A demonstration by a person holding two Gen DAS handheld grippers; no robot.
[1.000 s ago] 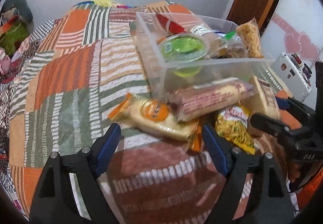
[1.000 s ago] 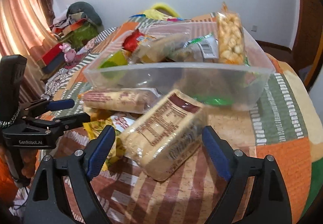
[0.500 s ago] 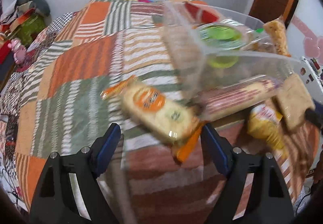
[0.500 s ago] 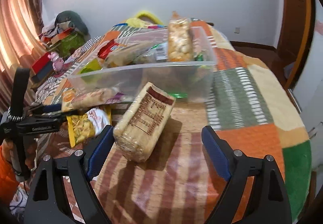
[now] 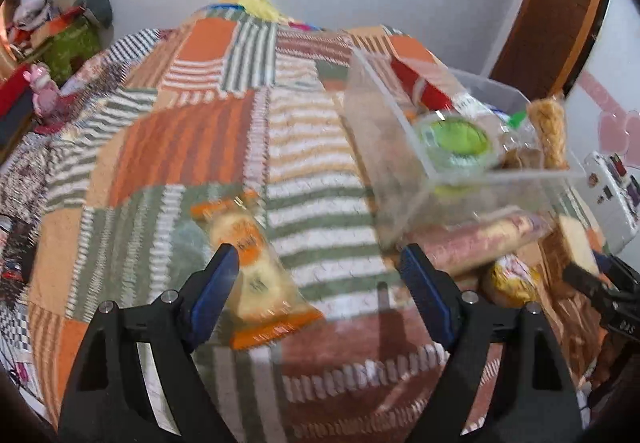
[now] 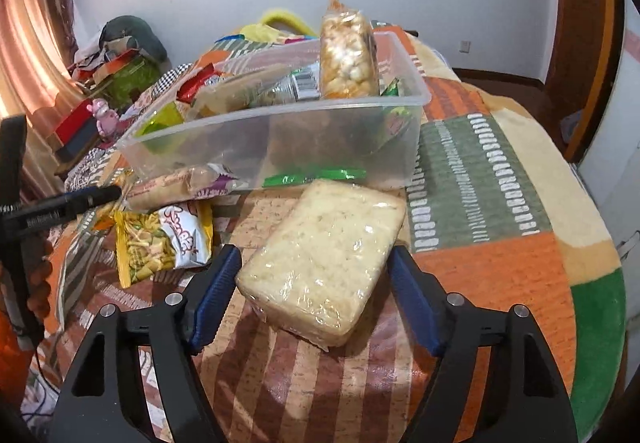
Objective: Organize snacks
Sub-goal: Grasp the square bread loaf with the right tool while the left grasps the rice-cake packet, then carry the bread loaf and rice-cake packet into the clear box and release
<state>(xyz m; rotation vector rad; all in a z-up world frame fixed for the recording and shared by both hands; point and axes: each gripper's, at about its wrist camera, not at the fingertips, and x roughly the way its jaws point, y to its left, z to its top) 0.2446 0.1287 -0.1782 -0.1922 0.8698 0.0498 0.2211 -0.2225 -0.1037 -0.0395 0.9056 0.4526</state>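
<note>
1. The wrapped wafer block (image 6: 324, 259) lies on the bed's (image 6: 480, 171) near edge before the clear bin (image 6: 280, 139): light, crumbly, slick film; take its long sides.
2. The right gripper (image 6: 314, 299) is closing around it, pads apparently just short.
3. The left gripper (image 5: 320, 295) stands wide, empty, over an orange biscuit pack (image 5: 256, 267).

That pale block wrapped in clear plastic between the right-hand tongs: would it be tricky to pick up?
Probably not very. The block looks flat-sided and stiff, so it should hold its shape as the right gripper closes around it. Its glossy wrap could let it slip. The crumbly-looking filling might crack under a hard squeeze.
</note>
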